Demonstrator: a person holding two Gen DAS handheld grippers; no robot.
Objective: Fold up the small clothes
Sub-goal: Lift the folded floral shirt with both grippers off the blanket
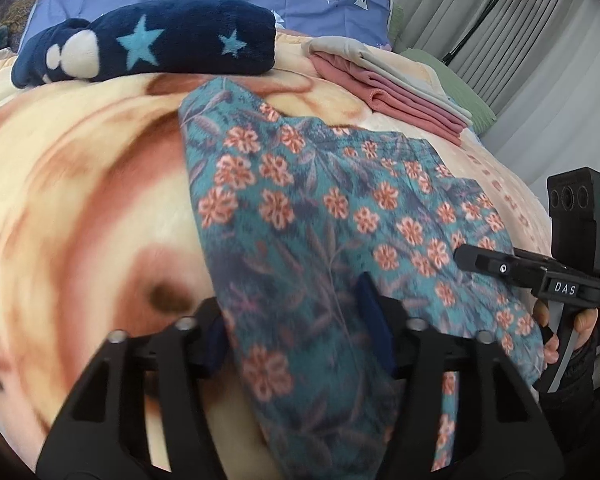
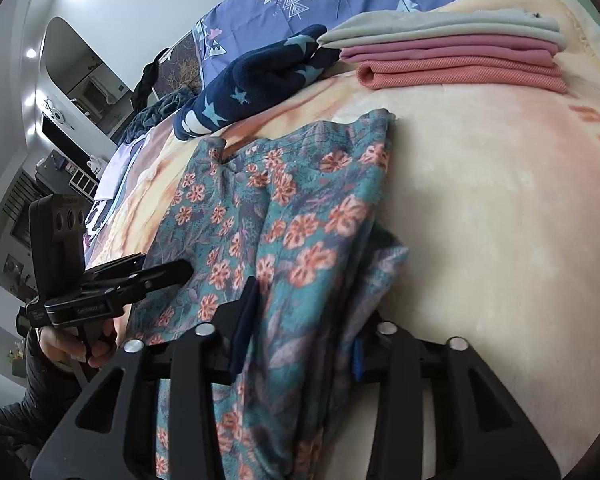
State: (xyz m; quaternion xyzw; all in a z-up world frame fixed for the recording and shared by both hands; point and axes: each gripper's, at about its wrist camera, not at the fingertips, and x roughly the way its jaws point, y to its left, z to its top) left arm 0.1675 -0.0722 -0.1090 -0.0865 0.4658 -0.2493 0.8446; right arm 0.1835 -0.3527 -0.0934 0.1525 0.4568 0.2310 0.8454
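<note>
**Two tongs, one near hem**

Both tongs are clamped on the near edge of the floral garment, which lies on the bed's blanket. In the left wrist view, the left tongs pinch the cloth at 6 o'clock and the right tongs sit at 3 o'clock. The garment's long axis runs from the tongs toward 12 o'clock, where the folded stack and the star blanket lie. Neither hand is clearly nearer, so the fold probably carries this hem away toward 12.
</note>
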